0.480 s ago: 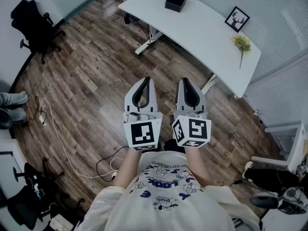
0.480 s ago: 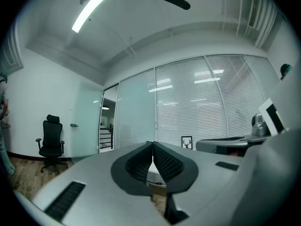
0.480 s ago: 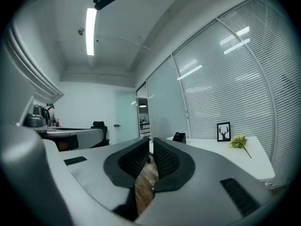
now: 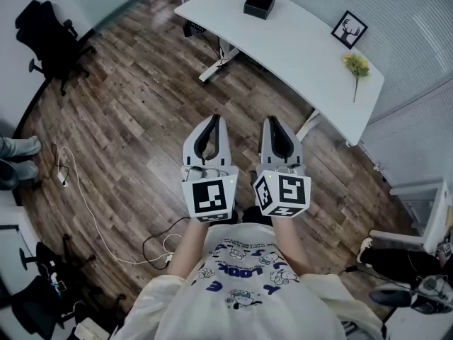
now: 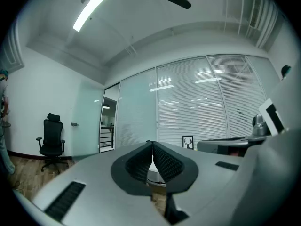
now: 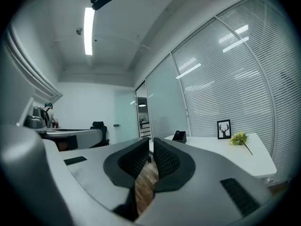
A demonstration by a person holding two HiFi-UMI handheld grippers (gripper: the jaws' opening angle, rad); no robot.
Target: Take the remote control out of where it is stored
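Note:
No remote control shows in any view. A black box (image 4: 260, 0) stands at the far end of the white desk (image 4: 297, 48), well ahead of me; in the right gripper view the black box (image 6: 179, 135) is small and distant. My left gripper (image 4: 214, 117) is held at chest height over the wood floor, jaws shut with nothing between them, as the left gripper (image 5: 151, 143) view confirms. Beside it my right gripper (image 4: 272, 120) is also shut and empty; the right gripper (image 6: 150, 143) points toward the desk.
On the desk are a framed deer picture (image 4: 349, 28) and a yellow flower (image 4: 356, 65). A black office chair (image 4: 49, 37) stands at the left, a white cable (image 4: 85, 204) trails across the floor, and a person's shoes (image 4: 18, 147) show at the left edge.

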